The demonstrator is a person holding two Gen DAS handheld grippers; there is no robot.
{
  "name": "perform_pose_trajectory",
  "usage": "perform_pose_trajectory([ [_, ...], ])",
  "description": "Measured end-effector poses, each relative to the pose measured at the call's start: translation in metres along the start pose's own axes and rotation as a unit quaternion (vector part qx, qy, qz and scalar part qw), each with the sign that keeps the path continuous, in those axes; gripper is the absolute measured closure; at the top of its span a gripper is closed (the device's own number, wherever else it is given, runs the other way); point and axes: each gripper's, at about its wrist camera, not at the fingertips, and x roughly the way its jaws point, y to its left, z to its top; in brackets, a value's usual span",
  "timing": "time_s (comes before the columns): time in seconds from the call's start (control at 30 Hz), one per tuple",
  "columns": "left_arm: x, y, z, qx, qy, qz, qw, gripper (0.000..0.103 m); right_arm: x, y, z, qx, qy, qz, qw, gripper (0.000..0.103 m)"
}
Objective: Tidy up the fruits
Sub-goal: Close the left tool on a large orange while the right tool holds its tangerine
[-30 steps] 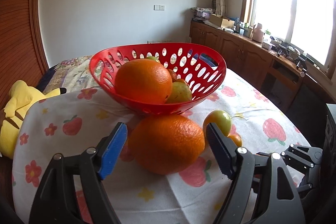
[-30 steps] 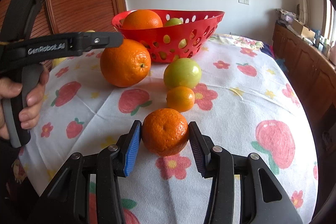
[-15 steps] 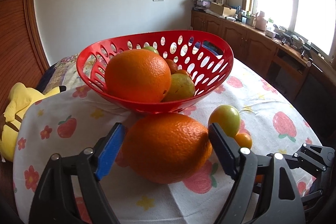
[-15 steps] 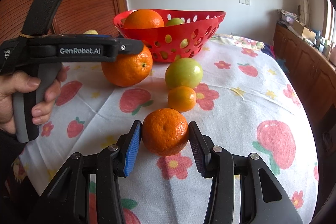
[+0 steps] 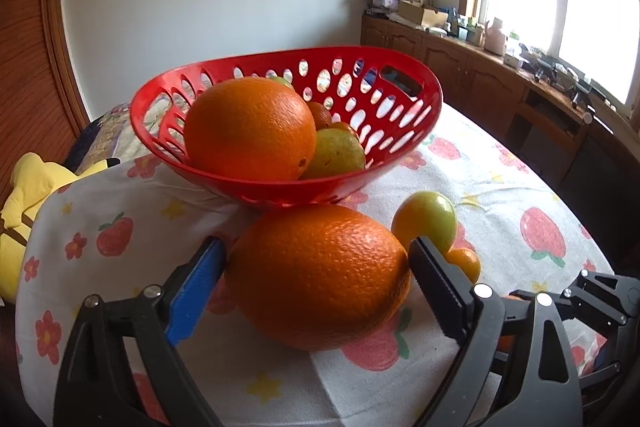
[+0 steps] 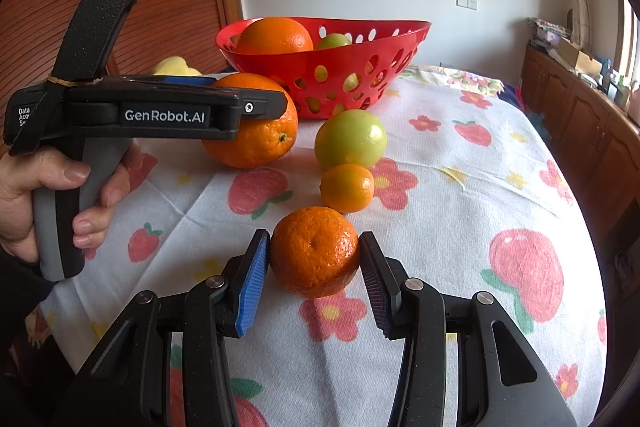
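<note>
Flowered cloth covered the surface (image 6: pixel 460 155) before the basket (image 5: pixel 400 131). Left hand-held gripper (image 5: pixel 316 267) clamped the heavy, firm orange (image 5: pixel 320 275) at its widest part; right hand-held gripper (image 6: pixel 314 263) pinched the softer, lighter mandarin (image 6: pixel 314 251) likewise.

in the left wrist view the big orange (image 5: pixel 320 277) hides the foot of the red basket (image 5: pixel 400 147), and a finger covers part of the small orange (image 5: pixel 466 263). the yellow plush (image 5: pixel 24 203) is cut off at the left edge. items along the windowsill, upper right, are too small to tell.
</note>
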Motion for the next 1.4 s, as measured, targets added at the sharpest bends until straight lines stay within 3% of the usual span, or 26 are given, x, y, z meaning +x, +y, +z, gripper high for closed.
perform_pose_trajectory([
  [0.17,0.004,-0.006,-0.003,0.014,0.011,-0.007,0.9998,0.006,0.001,-0.001,0.001,0.000,-0.001,0.000,1.000,0.057],
  [0.33,0.005,0.000,-0.004,-0.011,0.008,-0.016,0.9998,0.006,0.001,0.000,0.000,0.000,0.000,0.000,1.000,0.057],
  [0.63,0.013,-0.004,-0.011,-0.003,0.031,-0.043,0.9986,0.006,0.000,0.000,0.000,0.000,-0.001,0.000,1.000,0.057],
  [1.07,-0.010,0.001,-0.027,0.010,0.019,-0.036,0.9991,0.012,0.001,0.000,-0.001,-0.003,-0.001,0.001,1.000,0.057],
  [1.4,-0.031,0.021,-0.050,-0.009,0.005,-0.032,0.9994,0.012,0.003,0.001,0.000,-0.003,0.001,0.002,1.000,0.057],
])
